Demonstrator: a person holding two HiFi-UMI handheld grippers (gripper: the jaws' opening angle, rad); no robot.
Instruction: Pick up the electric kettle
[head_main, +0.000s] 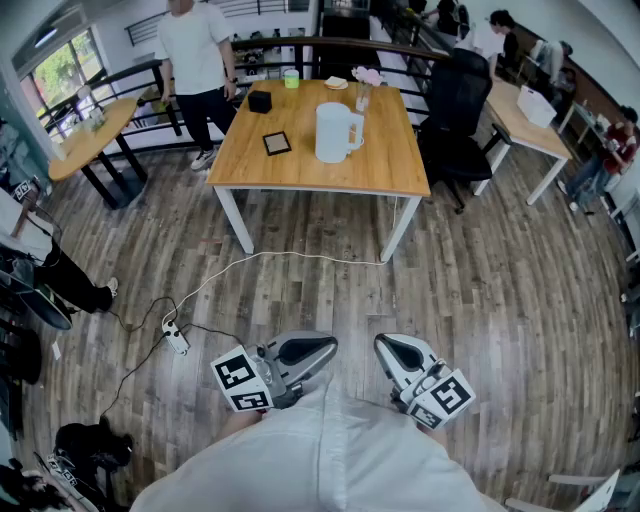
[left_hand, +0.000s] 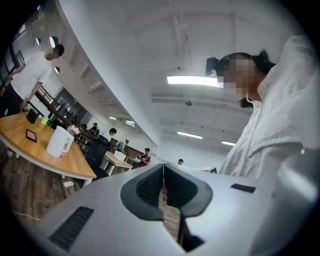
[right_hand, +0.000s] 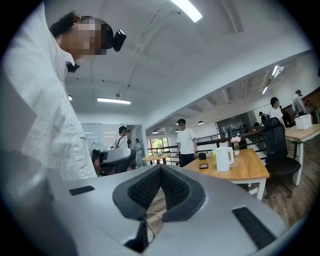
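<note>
The white electric kettle (head_main: 334, 131) stands upright on the wooden table (head_main: 300, 165), far ahead of both grippers. The left gripper view shows the kettle (left_hand: 59, 141) small at the left, and in the right gripper view the kettle (right_hand: 223, 159) sits at the right. My left gripper (head_main: 322, 349) and right gripper (head_main: 386, 346) are held close to my body, low in the head view, well short of the table. Both are shut with nothing between the jaws. The left gripper (left_hand: 163, 186) and right gripper (right_hand: 160, 186) show their pads pressed together.
On the table are a small black frame (head_main: 277, 143), a black box (head_main: 260, 100), a green cup (head_main: 291, 78) and a vase of flowers (head_main: 364, 88). A black office chair (head_main: 455, 110) stands at the table's right. A white cable (head_main: 290, 256) and power strip (head_main: 176, 337) lie on the floor. A person (head_main: 197, 60) stands behind the table.
</note>
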